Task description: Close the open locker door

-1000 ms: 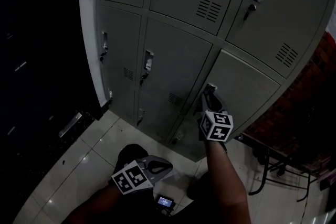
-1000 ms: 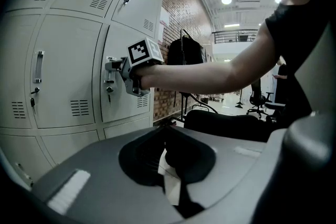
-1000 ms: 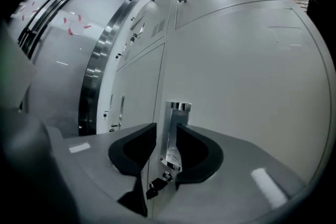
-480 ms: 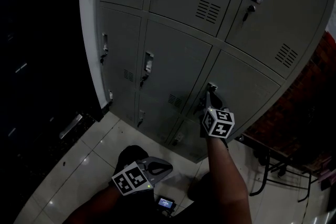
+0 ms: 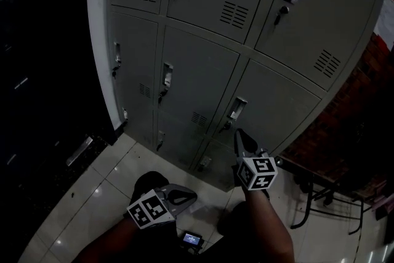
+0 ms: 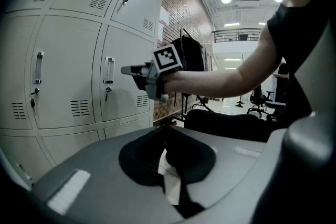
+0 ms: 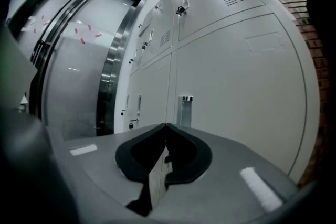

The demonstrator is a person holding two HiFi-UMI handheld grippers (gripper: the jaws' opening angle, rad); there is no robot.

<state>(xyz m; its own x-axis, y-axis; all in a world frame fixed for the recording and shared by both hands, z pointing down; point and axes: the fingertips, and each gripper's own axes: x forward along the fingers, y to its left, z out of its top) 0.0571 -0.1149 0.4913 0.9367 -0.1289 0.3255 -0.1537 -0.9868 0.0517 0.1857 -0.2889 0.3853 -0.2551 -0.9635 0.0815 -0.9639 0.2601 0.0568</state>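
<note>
The grey locker door (image 5: 271, 111) in the middle row at the right lies flush with its neighbours, its metal handle (image 5: 237, 109) free. My right gripper (image 5: 240, 135) hangs a short way below and in front of that handle, shut and empty, not touching the door. In the right gripper view its shut tips (image 7: 166, 125) point at the handle (image 7: 185, 110). My left gripper (image 5: 184, 195) is low near my body, shut with nothing in it. The left gripper view shows the right gripper (image 6: 128, 70) in front of the door (image 6: 123, 34).
The locker bank (image 5: 203, 28) fills the view ahead. A dark glass door (image 5: 37, 71) stands at the left. A brick wall (image 5: 363, 101) and a metal chair frame (image 5: 314, 197) are at the right. A small device (image 5: 194, 238) lies on the tiled floor (image 5: 92, 194).
My right gripper has drawn back and down from the locker handle toward me. The dark gap at the door's edge is gone. The left gripper has stayed put.
</note>
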